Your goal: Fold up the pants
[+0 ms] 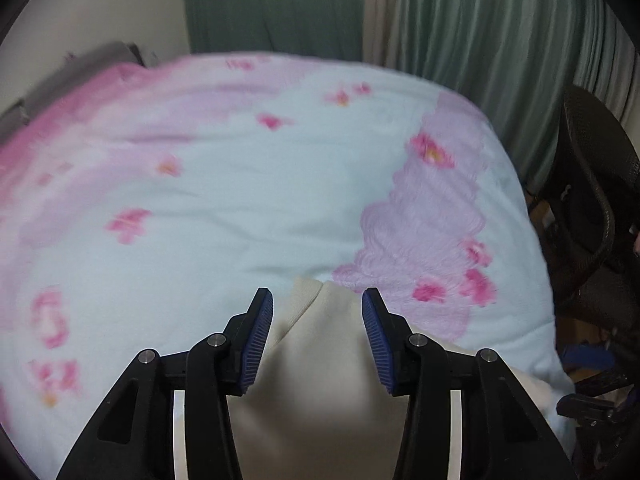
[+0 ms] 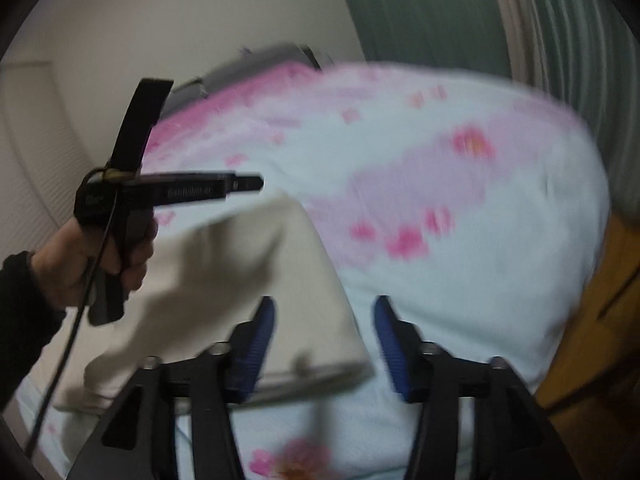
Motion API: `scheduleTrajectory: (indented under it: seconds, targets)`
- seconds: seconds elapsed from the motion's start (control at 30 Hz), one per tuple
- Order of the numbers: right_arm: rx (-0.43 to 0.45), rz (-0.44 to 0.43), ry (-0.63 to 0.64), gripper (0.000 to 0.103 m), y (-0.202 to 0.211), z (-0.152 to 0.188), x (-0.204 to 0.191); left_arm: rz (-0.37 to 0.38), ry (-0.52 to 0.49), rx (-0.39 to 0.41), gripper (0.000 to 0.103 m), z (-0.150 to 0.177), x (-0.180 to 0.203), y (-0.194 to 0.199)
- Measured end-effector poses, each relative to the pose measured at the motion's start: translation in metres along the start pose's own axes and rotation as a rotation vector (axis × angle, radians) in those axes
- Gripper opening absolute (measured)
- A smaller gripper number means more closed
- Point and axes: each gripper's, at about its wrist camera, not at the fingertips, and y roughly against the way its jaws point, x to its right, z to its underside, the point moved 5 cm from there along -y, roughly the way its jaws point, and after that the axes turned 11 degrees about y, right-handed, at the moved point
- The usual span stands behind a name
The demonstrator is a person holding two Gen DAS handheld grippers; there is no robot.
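Cream pants [image 1: 320, 380] lie on a floral bedspread [image 1: 240, 184]. My left gripper [image 1: 318, 302] is open, its blue pads [image 1: 258, 340] either side of the cloth's far corner, just above it. In the right wrist view the pants [image 2: 240, 272] stretch from the lower left to the middle, with a darker hem edge [image 2: 312, 380] near the fingers. My right gripper [image 2: 325, 312] is open over that edge. The left gripper's body [image 2: 160, 194] shows there, held in a hand above the pants' far end. Both views are motion-blurred.
The bed is covered with a pale blue and pink flowered bedspread [image 2: 460, 220]. Green curtains [image 1: 480, 40] hang behind. A black mesh chair [image 1: 592, 200] stands at the bed's right side. A wooden floor [image 2: 600, 340] shows right of the bed. A white wall [image 2: 160, 20] is at left.
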Motion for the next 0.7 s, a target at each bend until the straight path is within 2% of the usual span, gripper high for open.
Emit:
scheduleTrajectory:
  seconds: [0.13,0.3,0.4,0.53,0.63,0.7]
  targets:
    - [0.095,-0.024,0.088,0.061,0.027,-0.026,-0.029,-0.118,0.059,0.097,0.055,0.016,-0.009,0.073]
    - [0.164,-0.109,0.165,0.065,0.046,-0.045,-0.087,-0.297,0.201,0.193,0.058,0.07,-0.044,0.175]
    - [0.18,-0.184,0.21,0.067,0.05,-0.047,-0.134,-0.438,0.31,0.242,0.058,0.118,-0.073,0.235]
    - [0.179,-0.274,0.279,0.067,0.053,-0.04,-0.196,-0.606,0.502,0.304,0.064,0.201,-0.112,0.311]
    - [0.17,-0.336,0.349,0.067,0.052,-0.027,-0.247,-0.703,0.615,0.317,0.064,0.262,-0.136,0.35]
    - [0.163,-0.364,0.388,0.067,0.049,-0.017,-0.273,-0.732,0.692,0.317,0.064,0.296,-0.149,0.364]
